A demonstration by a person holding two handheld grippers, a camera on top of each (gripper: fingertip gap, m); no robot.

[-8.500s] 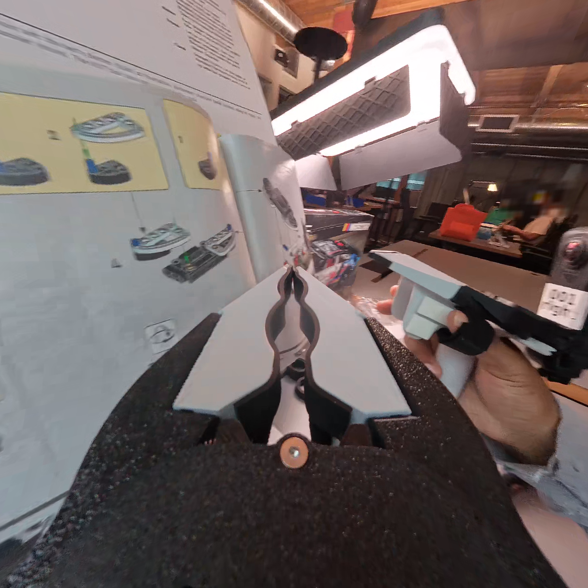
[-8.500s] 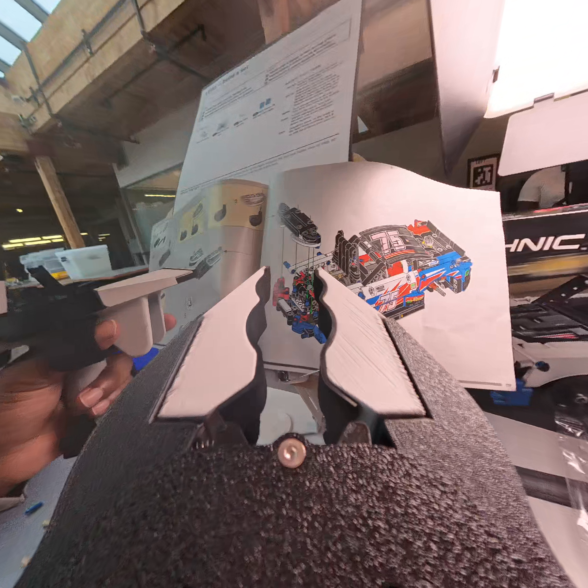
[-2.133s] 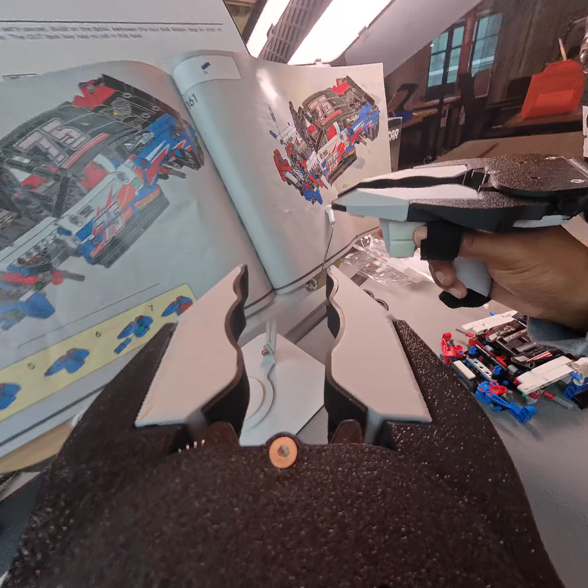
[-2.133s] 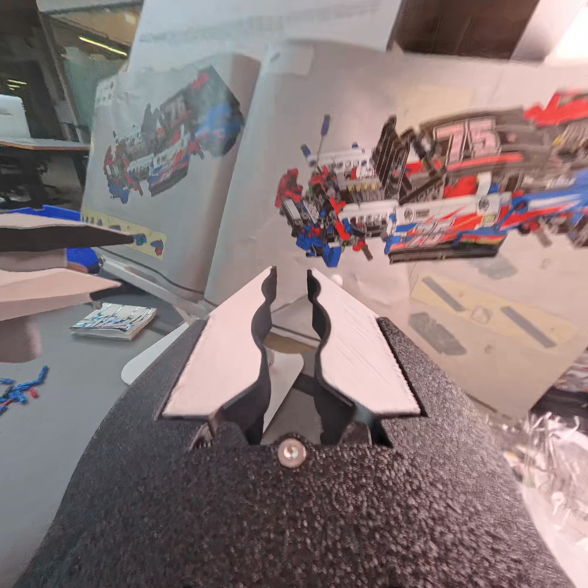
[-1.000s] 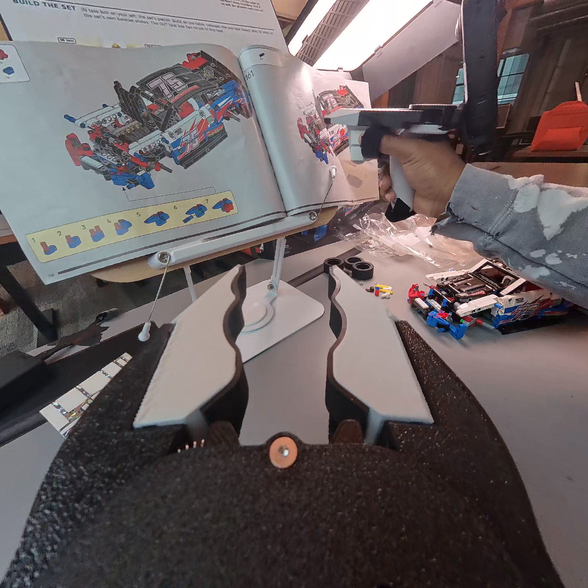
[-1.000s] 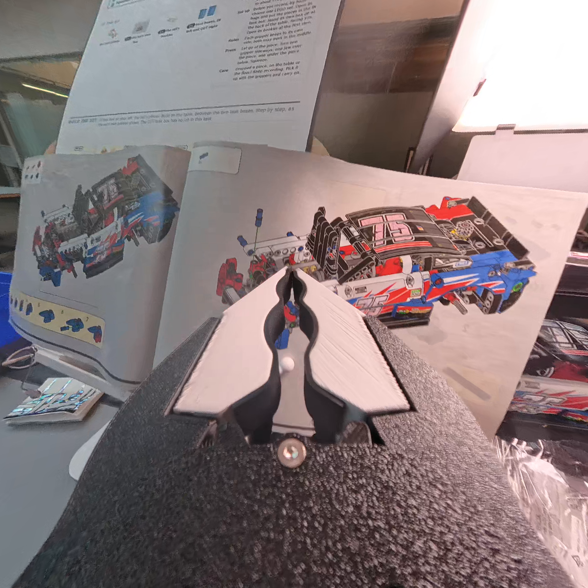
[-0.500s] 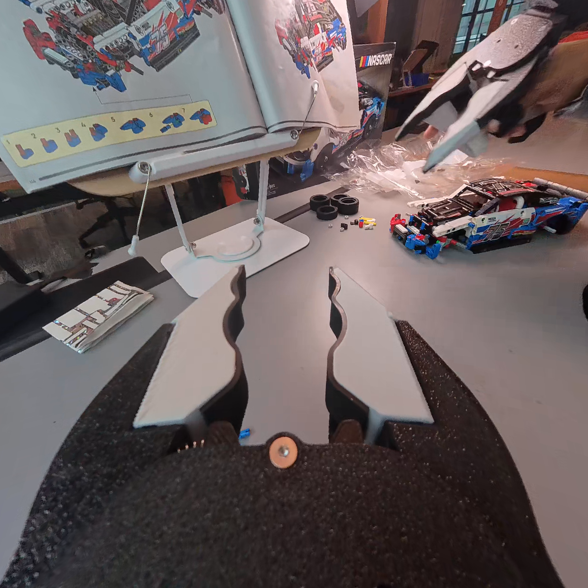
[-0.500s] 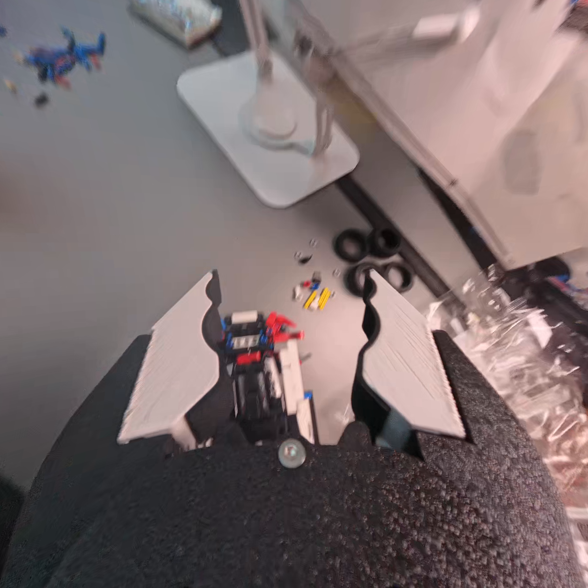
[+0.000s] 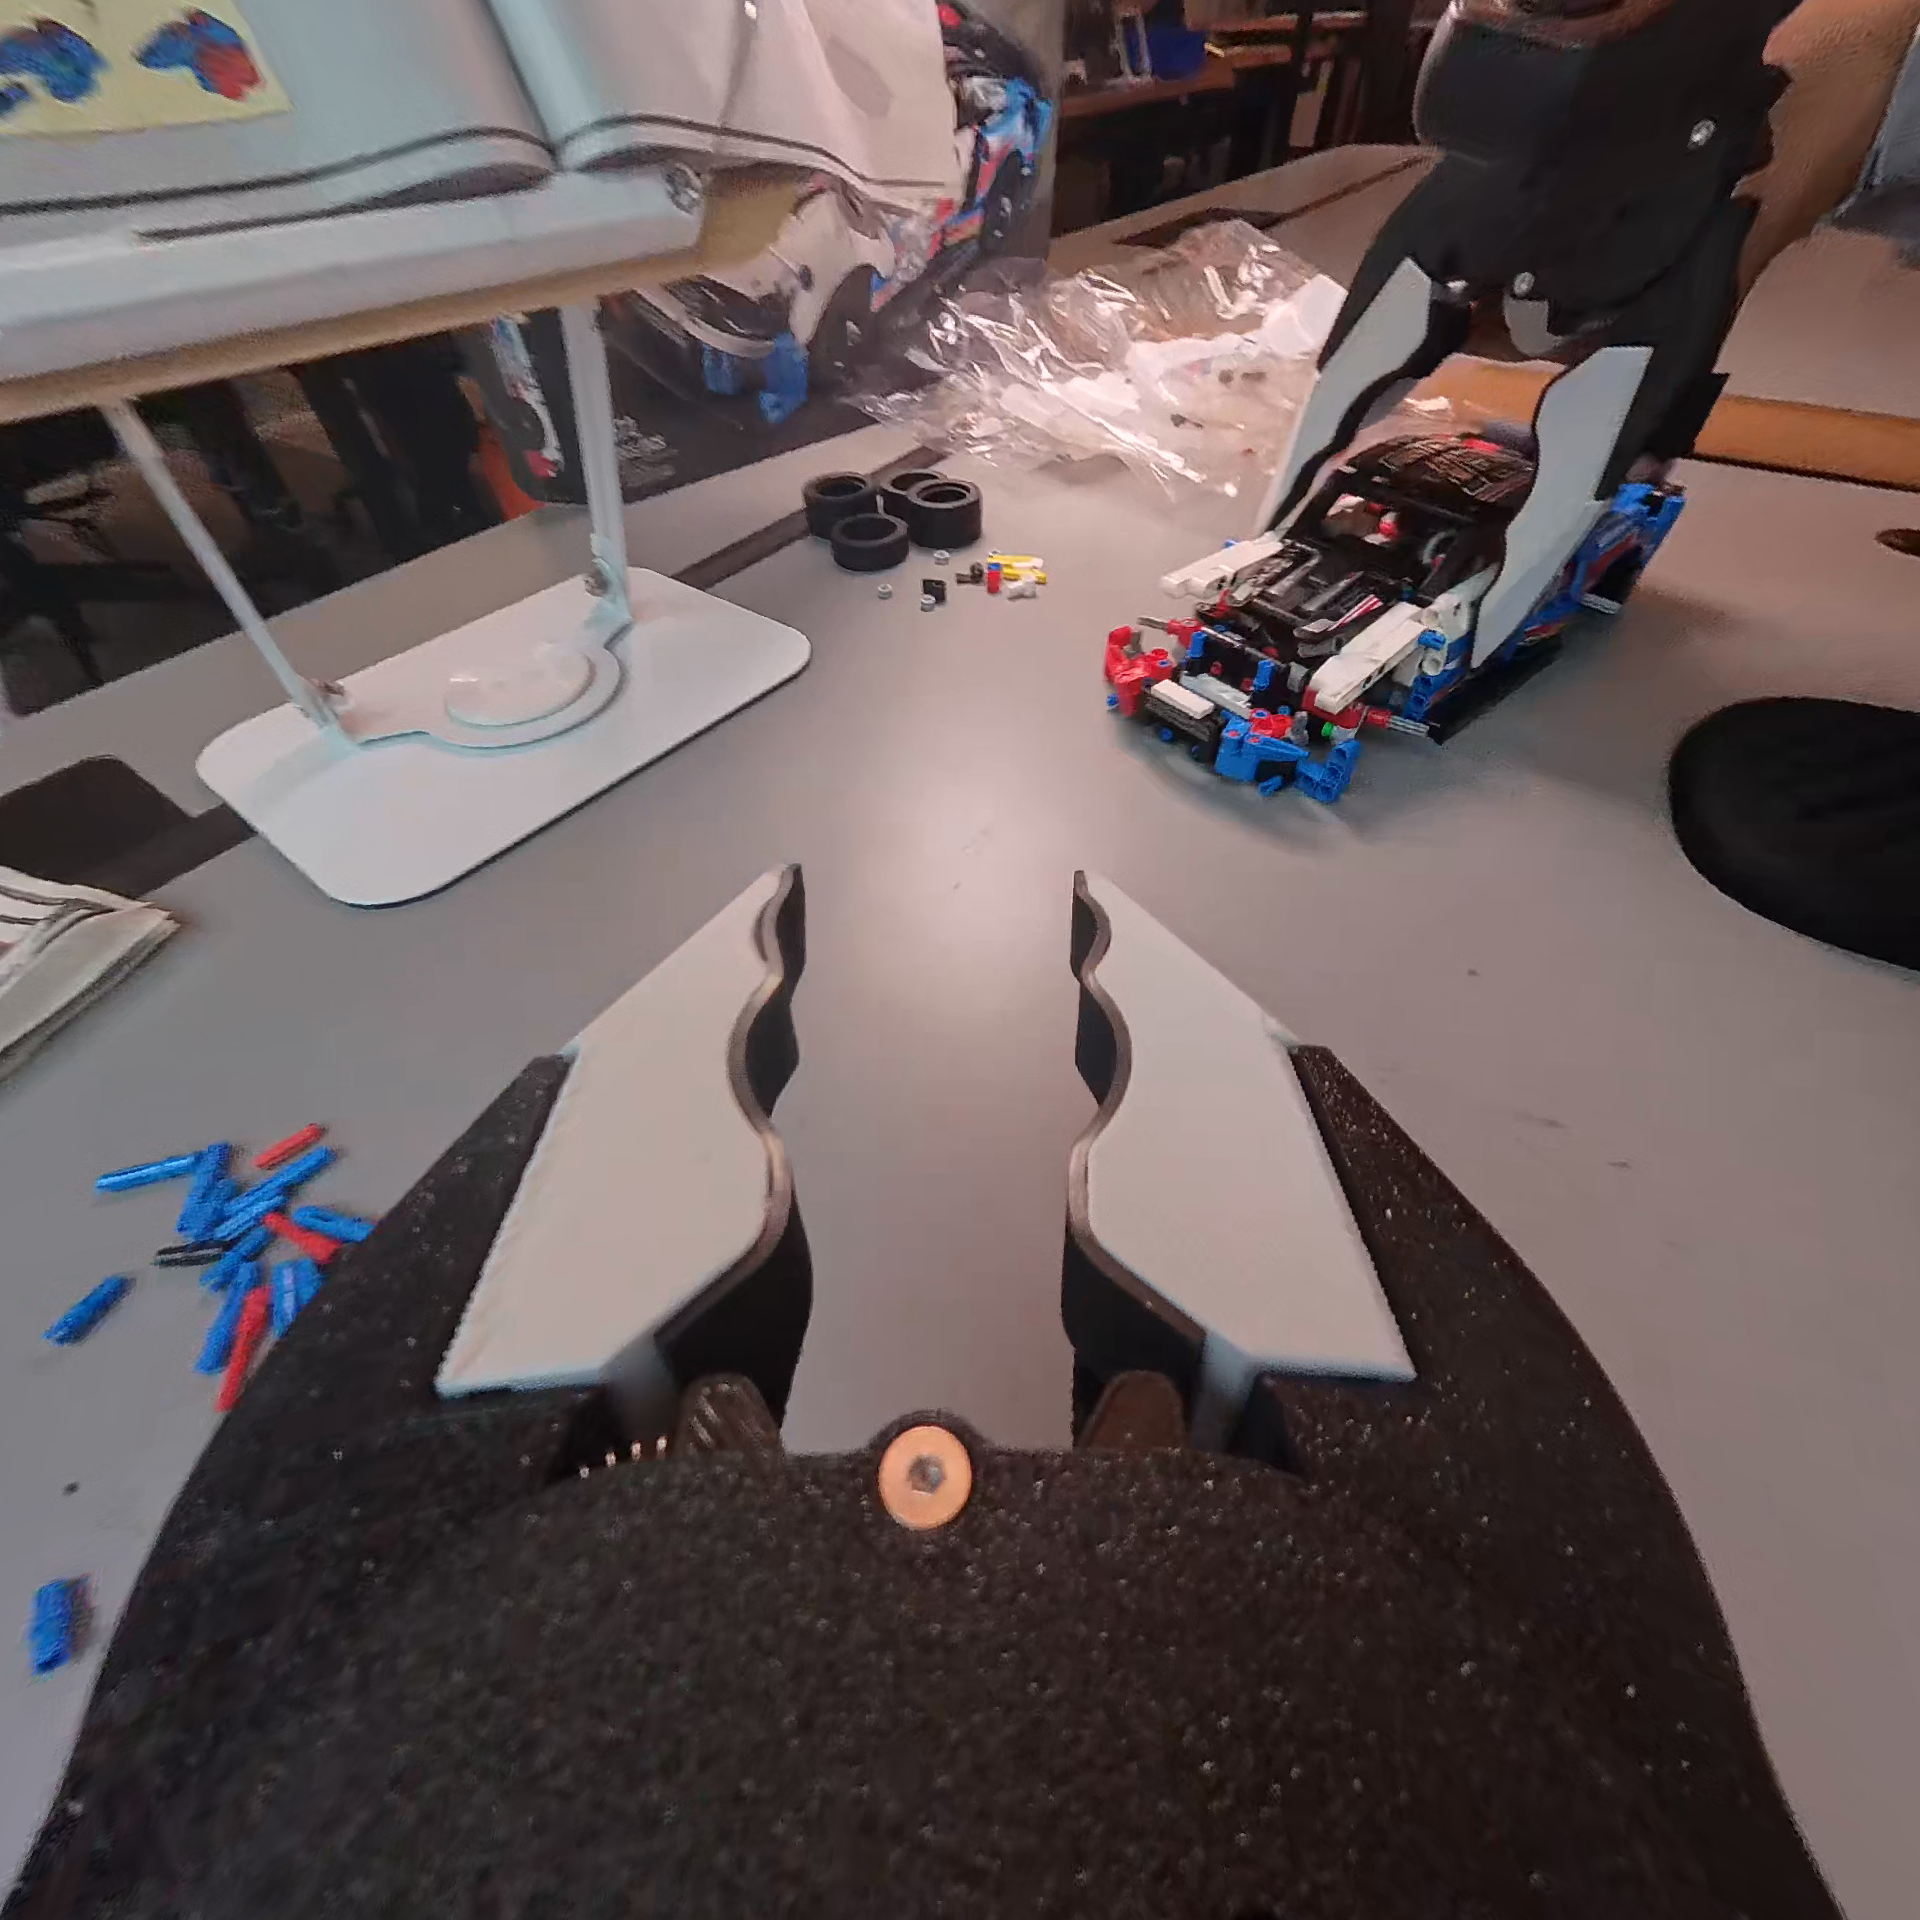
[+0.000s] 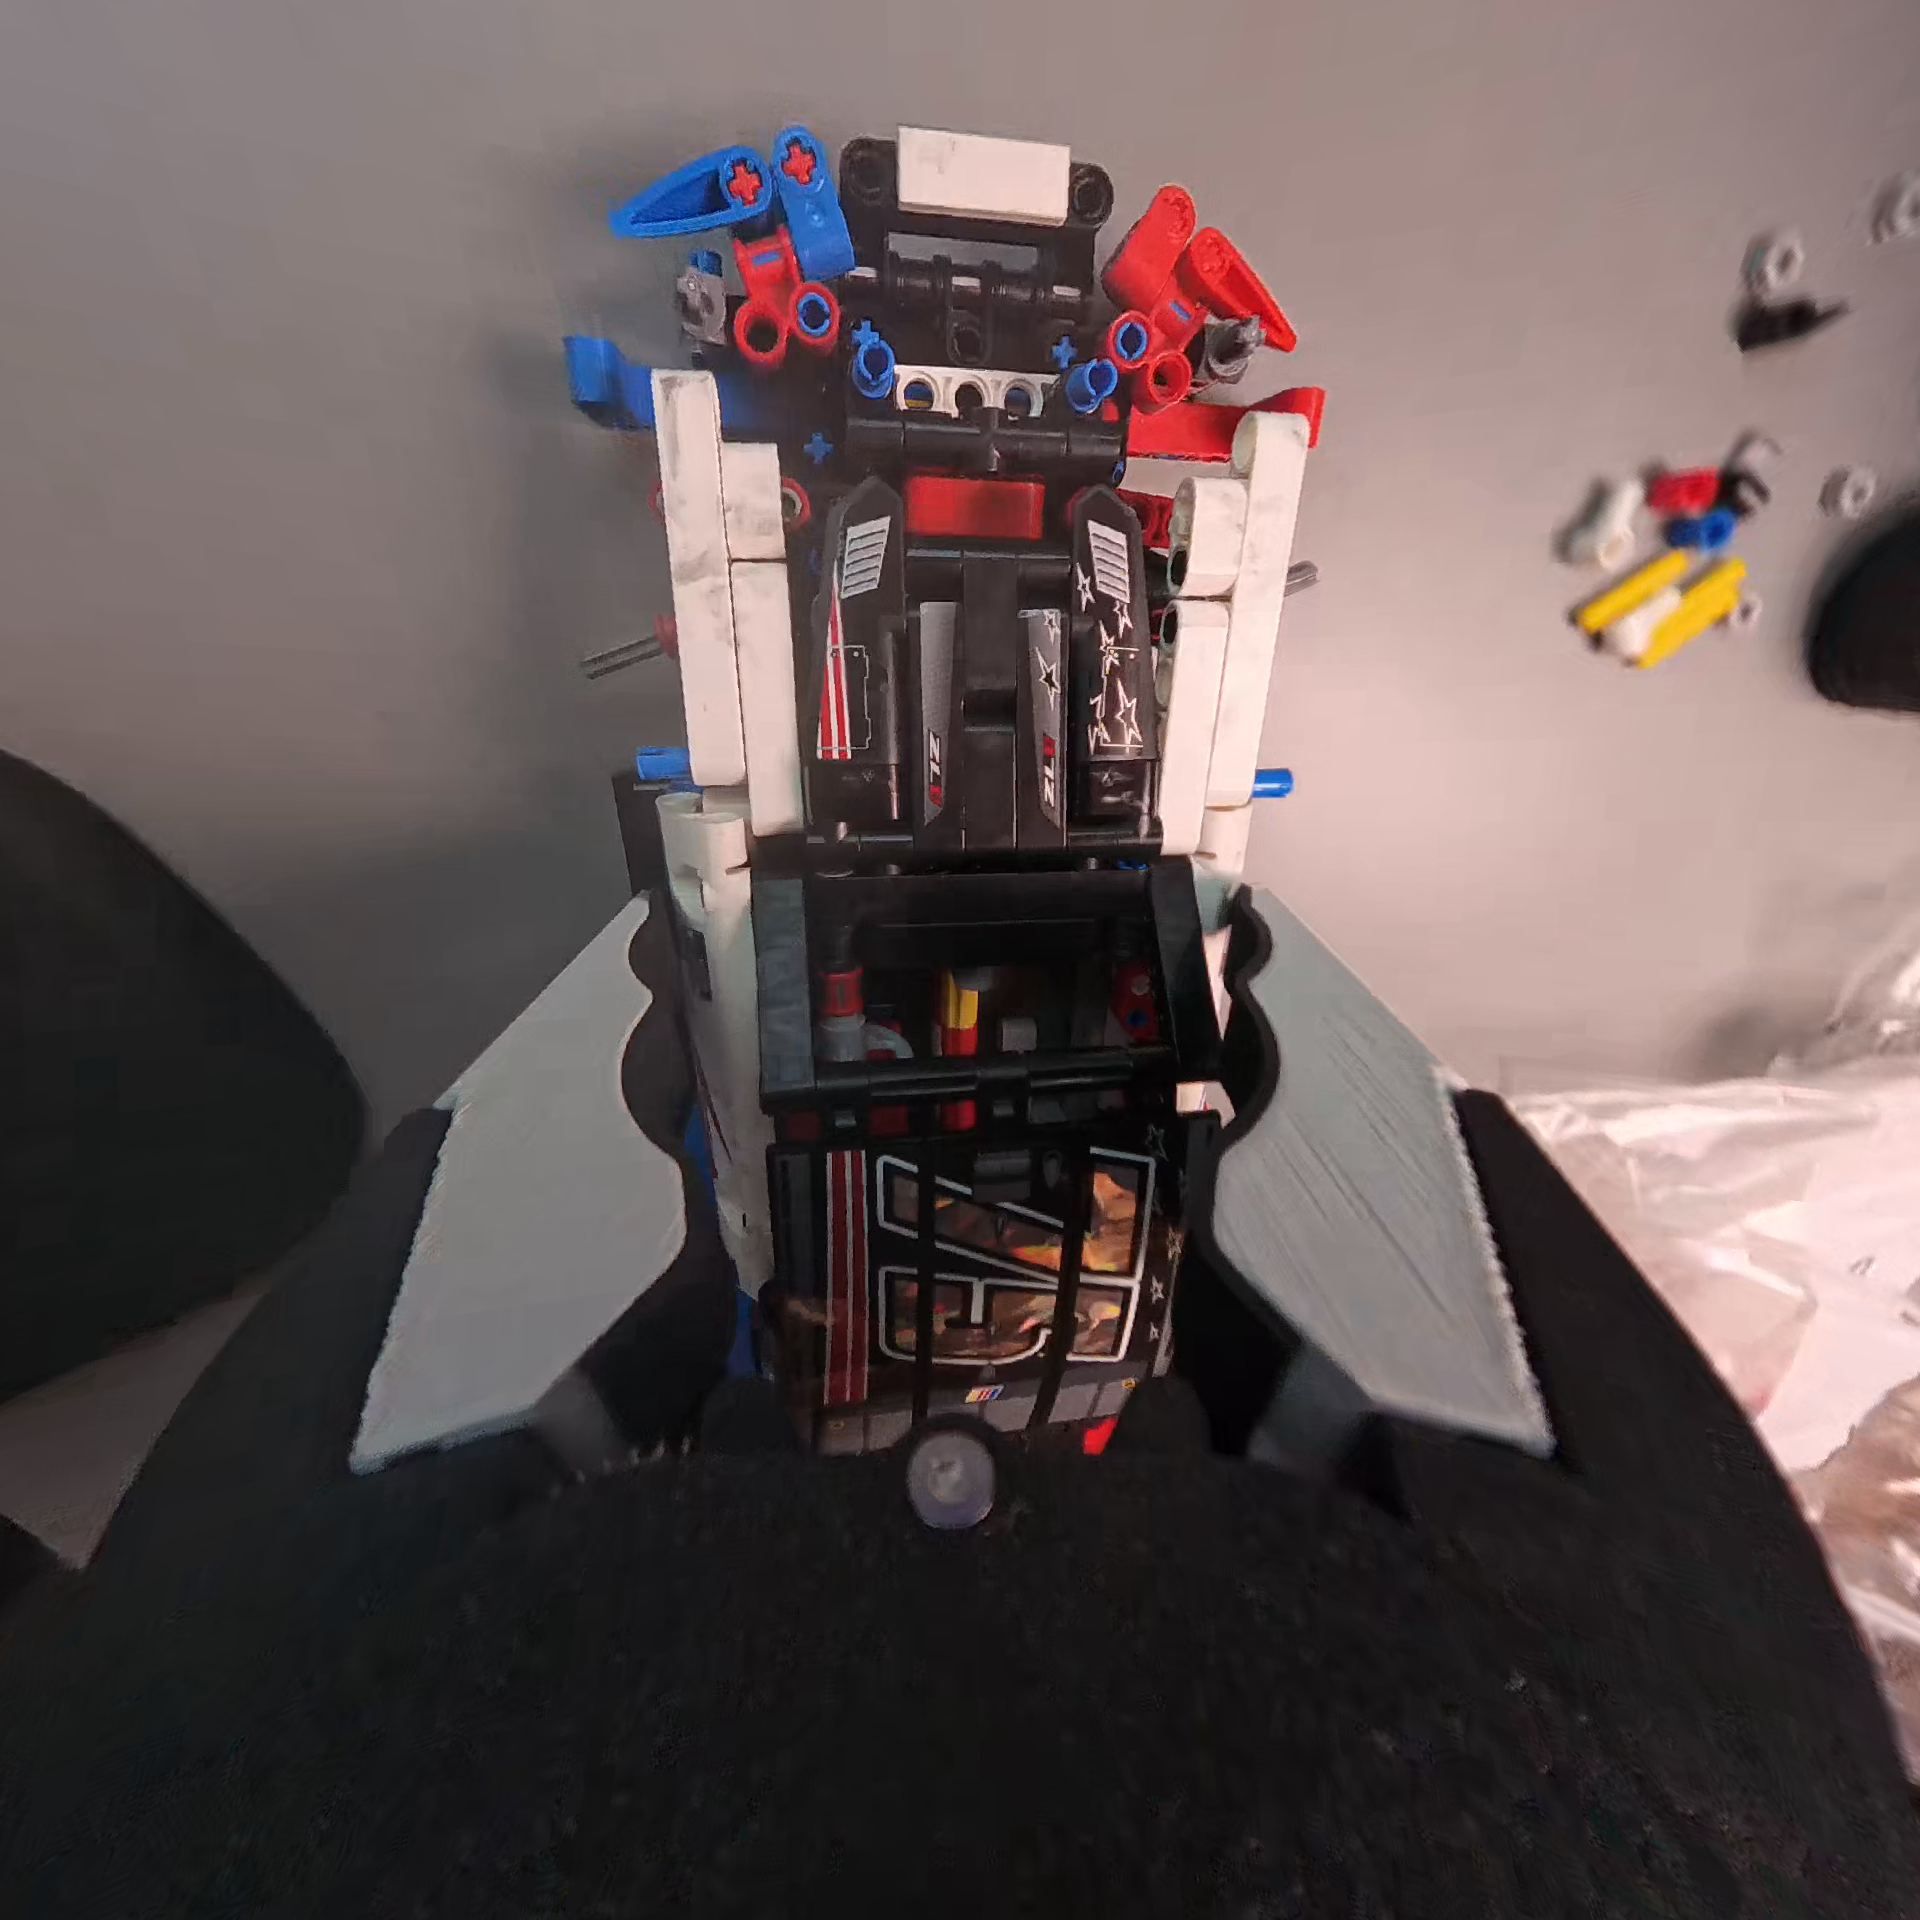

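Note:
A partly built toy brick race car point(image 9: 1340, 634), black, white, red and blue, sits on the grey table point(image 9: 935, 790) at the right. My right gripper point(image 10: 940, 914) is open and points down over it. Its two fingers stand on either side of the car's cabin, as the left wrist view point(image 9: 1392, 582) also shows. In the right wrist view the car point(image 10: 977, 644) fills the gap between the pads. I cannot tell whether the pads touch it. My left gripper point(image 9: 935, 883) is open and empty, low over bare table, well short of the car.
A white book stand point(image 9: 499, 707) holding an open instruction booklet point(image 9: 312, 156) stands at the back left. Several black tyres point(image 9: 899, 509) and small loose pieces point(image 9: 987, 577) lie behind the car. Blue and red pins point(image 9: 239, 1236) lie left. Clear plastic bags point(image 9: 1122, 353) lie at the back. Spacing between my two grippers at the tips: around 30 cm.
My right gripper has come down from beside the booklet and now straddles the car with its jaws open. My left gripper has tipped down toward the table and stayed open.

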